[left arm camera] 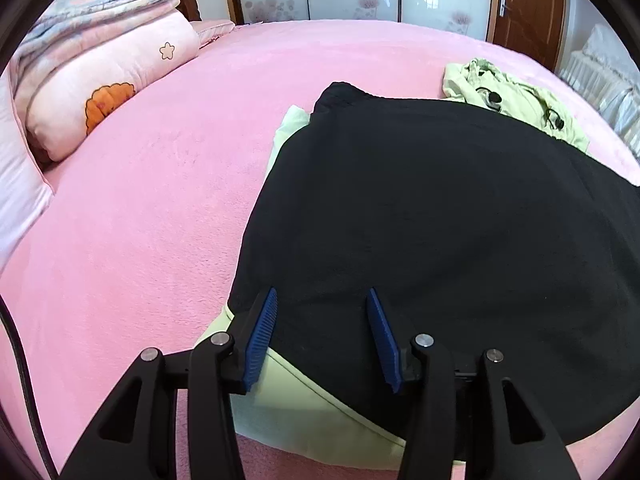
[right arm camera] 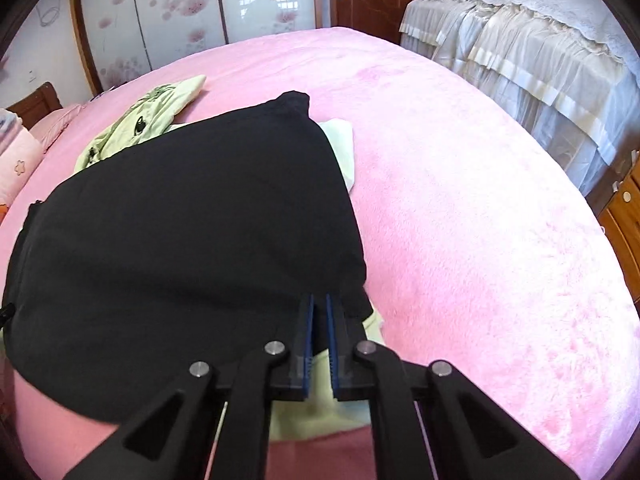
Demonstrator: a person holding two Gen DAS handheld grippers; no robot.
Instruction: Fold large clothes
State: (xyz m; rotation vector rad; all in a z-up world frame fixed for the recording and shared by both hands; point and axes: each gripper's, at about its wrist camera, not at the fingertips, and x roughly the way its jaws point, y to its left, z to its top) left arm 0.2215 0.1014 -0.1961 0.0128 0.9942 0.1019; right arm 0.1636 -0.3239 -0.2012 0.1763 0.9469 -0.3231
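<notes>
My right tongs [right arm camera: 319, 300] pinch the near corner of the large black fleece garment [right arm camera: 188, 220]; my left tongs [left arm camera: 322, 300] gape wide over its other near corner, its length running away ahead

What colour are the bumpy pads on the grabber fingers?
Blue. The pads show best in the left wrist view, on the open left gripper.

We saw our left gripper [left arm camera: 322, 300] built from matte black linkage arms with triangular cut-outs, each pivot capped by a round silver screw. Its two fingers wore ribbed blue pads [left arm camera: 262, 334]. Our right gripper [right arm camera: 319, 306] was the same make: black arms, four silver screw heads, narrow blue ribbed pads [right arm camera: 308, 344] on black finger backs. A thin pale rod ran along each lower arm there.
</notes>
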